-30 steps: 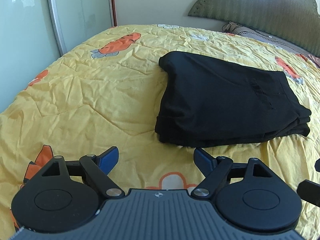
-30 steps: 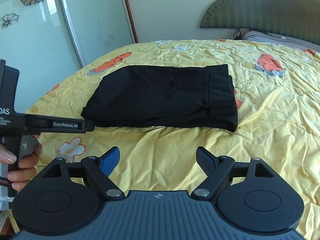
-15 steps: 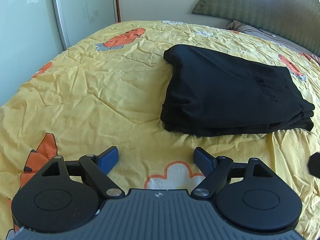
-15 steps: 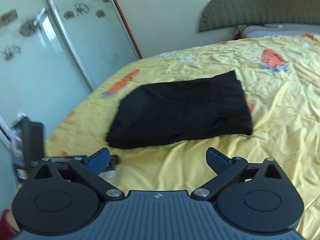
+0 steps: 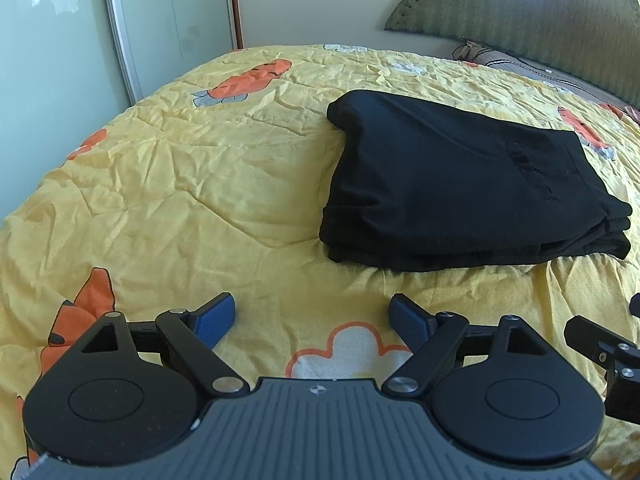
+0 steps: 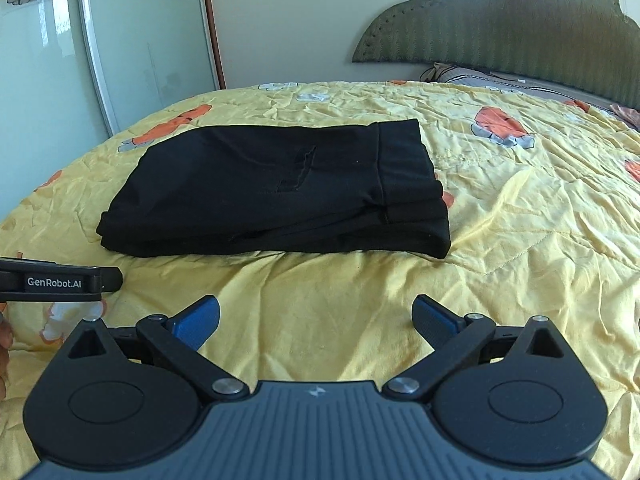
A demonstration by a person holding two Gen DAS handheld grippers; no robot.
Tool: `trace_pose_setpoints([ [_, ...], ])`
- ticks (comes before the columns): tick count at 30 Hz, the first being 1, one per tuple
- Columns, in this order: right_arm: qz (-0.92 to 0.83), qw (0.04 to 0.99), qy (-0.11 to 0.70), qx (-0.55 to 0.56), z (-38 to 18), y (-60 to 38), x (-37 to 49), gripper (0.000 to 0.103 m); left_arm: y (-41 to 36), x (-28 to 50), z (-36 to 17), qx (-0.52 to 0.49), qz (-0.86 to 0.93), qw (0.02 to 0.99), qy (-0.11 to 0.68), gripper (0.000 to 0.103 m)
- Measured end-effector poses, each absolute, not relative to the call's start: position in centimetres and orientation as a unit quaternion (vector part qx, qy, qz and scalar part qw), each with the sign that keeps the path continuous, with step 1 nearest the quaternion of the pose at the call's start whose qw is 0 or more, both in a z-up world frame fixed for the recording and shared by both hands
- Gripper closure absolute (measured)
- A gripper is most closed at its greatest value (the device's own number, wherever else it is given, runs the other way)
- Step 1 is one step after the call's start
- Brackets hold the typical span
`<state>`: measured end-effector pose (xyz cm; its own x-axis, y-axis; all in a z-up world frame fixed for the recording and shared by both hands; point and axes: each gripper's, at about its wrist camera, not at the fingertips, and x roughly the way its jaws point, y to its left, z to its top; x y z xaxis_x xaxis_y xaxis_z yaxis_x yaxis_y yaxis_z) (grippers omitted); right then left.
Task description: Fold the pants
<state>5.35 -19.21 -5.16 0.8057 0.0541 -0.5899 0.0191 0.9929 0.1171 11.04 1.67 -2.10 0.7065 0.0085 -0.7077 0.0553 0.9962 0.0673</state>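
Observation:
Black pants (image 5: 460,184) lie folded in a flat stack on the yellow bedspread (image 5: 180,184). In the right wrist view the same pants (image 6: 276,192) sit straight ahead with the waistband to the right. My left gripper (image 5: 312,318) is open above the bedspread, short of the stack's near left corner, nothing between its blue pads. My right gripper (image 6: 316,316) is open wide, also empty, a little short of the stack's near edge. Part of the other gripper's body (image 6: 60,282) shows at the left of the right wrist view.
The bedspread has orange carrot prints and wrinkles. A green padded headboard (image 6: 500,32) and a pillow (image 6: 472,74) are at the far end. Sliding glass doors (image 6: 100,40) stand close to the bed's left side. A hand (image 6: 4,344) shows at the left edge.
My right gripper's jaws have spread wider, and its view swung away and came back lower towards the pants. The left gripper's view tipped slightly; the pants did not move.

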Motion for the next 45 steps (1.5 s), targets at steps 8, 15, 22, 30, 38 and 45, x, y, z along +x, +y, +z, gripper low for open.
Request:
trace_pose_setpoints([
  [8,0.008,0.949,0.313,0.044,-5.9,-18.8,5.2,0.000,1.8,10.9,-2.3,0.039,-0.007,0.926,0.374,0.011],
  [15,0.005,0.949,0.314,0.038,-6.0,-18.6,5.2,0.000,1.9,10.6,-2.6,0.038,-0.003,0.932,0.361,0.007],
  [22,0.004,0.949,0.313,0.041,-6.0,-18.7,5.1,0.000,2.2,10.2,-3.1,0.034,-0.003,0.938,0.346,0.003],
  [30,-0.005,0.948,0.319,0.022,-6.1,-18.0,5.3,0.000,2.4,10.0,-3.4,0.024,-0.003,0.943,0.333,0.001],
  [38,-0.006,0.948,0.319,0.020,-6.1,-17.8,5.3,0.000,2.4,9.8,-3.5,0.023,0.002,0.944,0.330,0.000],
  [45,-0.006,0.948,0.319,0.020,-6.1,-17.8,5.3,0.000,2.4,9.6,-3.4,0.023,0.004,0.944,0.329,0.000],
])
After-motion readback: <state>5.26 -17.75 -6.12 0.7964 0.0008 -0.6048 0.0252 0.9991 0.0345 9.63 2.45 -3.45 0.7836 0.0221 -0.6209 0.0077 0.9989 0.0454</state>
